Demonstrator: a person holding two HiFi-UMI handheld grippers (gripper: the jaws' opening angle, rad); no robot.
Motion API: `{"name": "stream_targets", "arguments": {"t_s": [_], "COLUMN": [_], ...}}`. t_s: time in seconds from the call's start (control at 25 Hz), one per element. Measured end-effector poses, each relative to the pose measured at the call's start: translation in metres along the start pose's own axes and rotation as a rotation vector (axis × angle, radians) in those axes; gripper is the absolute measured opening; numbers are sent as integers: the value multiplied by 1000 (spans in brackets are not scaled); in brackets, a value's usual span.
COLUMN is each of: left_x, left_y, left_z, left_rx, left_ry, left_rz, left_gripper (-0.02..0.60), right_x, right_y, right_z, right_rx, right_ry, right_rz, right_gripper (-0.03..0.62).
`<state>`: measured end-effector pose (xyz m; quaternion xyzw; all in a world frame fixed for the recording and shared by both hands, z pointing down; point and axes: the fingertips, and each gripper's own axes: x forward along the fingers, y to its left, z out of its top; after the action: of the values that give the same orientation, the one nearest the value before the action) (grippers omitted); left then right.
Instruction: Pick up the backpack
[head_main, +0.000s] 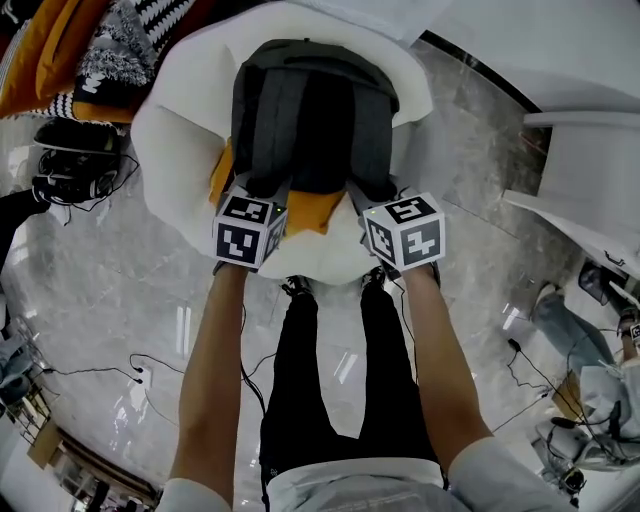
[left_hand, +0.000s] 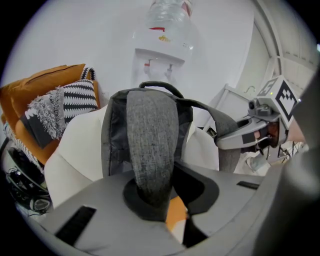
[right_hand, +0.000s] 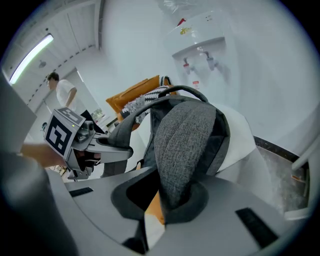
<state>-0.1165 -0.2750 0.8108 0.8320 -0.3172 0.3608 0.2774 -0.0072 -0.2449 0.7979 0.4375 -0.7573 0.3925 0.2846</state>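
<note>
I had the left tongs (left_hand: 152, 200) pinching one strap (left_hand: 151, 145) and the right tongs (right_hand: 175, 200) pinching the second strap (right_hand: 186, 145), an even hold so the backpack (head_main: 312, 110) would come up level. It sat mid-chair (head_main: 175, 130), straps toward the front edge. Open floor (head_main: 120, 300) lay all round.

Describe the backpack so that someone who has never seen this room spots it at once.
Find the white padded chair on the marble floor. In its seat is the backpack, over an orange cushion. Unlike the striped cushions beside the chair, it is dark grey with two padded straps.
</note>
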Motion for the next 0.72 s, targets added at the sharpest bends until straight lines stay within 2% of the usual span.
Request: {"name": "stream_targets", "arguments": {"t_s": [0.4,0.72], "left_x": [-28,-43], "left_y": [-27,-35], "left_z": [-3,-15], "left_rx": [-30,-74], "left_ry": [-1,-3], "left_rz": [-14,-17], "left_gripper": [60,60], "right_x": [-29,-47], "right_y": [21,27], "right_z": [0,-12], "right_rx": [52,8], "right_ry": [13,71], "right_rz": [19,9], "right_gripper": [34,34]}}
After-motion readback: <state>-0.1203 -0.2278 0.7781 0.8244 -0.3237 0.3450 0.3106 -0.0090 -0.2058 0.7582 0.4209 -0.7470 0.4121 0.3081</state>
